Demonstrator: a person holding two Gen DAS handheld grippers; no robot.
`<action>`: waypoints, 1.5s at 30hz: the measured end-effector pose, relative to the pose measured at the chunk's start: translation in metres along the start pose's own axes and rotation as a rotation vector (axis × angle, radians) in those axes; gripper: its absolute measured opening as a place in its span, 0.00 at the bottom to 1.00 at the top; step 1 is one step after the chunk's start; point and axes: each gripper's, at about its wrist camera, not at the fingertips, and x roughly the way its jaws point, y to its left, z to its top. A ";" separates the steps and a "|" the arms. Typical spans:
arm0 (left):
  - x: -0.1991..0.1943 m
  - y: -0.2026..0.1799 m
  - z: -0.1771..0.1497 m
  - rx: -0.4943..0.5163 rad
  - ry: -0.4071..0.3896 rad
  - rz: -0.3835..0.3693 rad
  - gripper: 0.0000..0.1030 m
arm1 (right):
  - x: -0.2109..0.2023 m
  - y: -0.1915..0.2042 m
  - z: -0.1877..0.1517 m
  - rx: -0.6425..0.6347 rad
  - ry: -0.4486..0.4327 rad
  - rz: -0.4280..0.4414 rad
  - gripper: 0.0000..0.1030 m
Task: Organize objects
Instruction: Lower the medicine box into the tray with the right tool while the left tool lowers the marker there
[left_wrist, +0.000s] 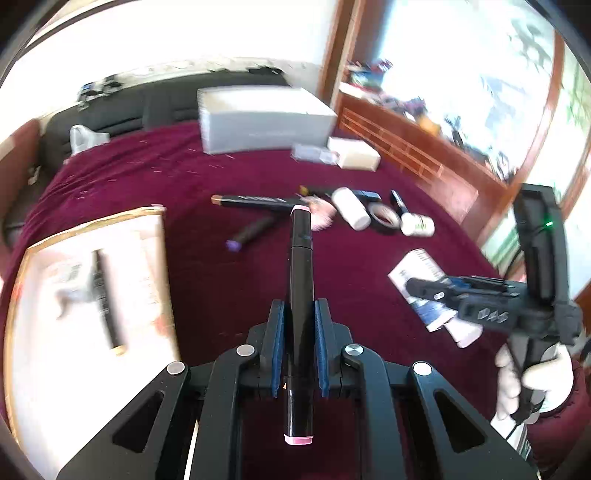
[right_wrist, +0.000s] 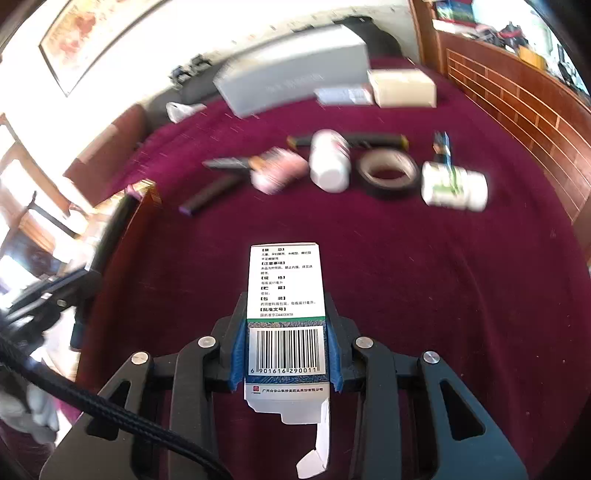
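My left gripper (left_wrist: 299, 306) is shut on a black marker with pink end caps (left_wrist: 301, 273), which points forward above the maroon cloth (left_wrist: 207, 177). My right gripper (right_wrist: 286, 299) is shut on a white and blue medicine carton (right_wrist: 286, 273) with a barcode; its near flap hangs open. In the left wrist view the same carton (left_wrist: 417, 273) shows at the right, held by the right gripper (left_wrist: 439, 291) in a white-gloved hand (left_wrist: 517, 376). An open cardboard box (left_wrist: 155, 236) at the left holds another black marker (left_wrist: 105, 295).
Loose items lie mid-table: a purple-tipped marker (right_wrist: 210, 194), a pink object (right_wrist: 280, 170), a white bottle (right_wrist: 330, 162), a tape roll (right_wrist: 388, 173), a white jar (right_wrist: 454, 184). A grey box (right_wrist: 295, 81) and a cream box (right_wrist: 402, 88) stand behind. Wooden furniture (right_wrist: 517, 92) borders the right.
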 end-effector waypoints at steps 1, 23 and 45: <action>-0.013 0.007 -0.001 -0.009 -0.018 0.010 0.12 | -0.008 0.008 0.005 -0.006 -0.011 0.030 0.31; -0.048 0.206 0.017 -0.068 0.021 0.483 0.12 | 0.098 0.272 0.086 -0.033 0.282 0.553 0.32; 0.027 0.256 -0.003 -0.200 0.144 0.435 0.12 | 0.180 0.265 0.025 -0.115 0.354 0.360 0.32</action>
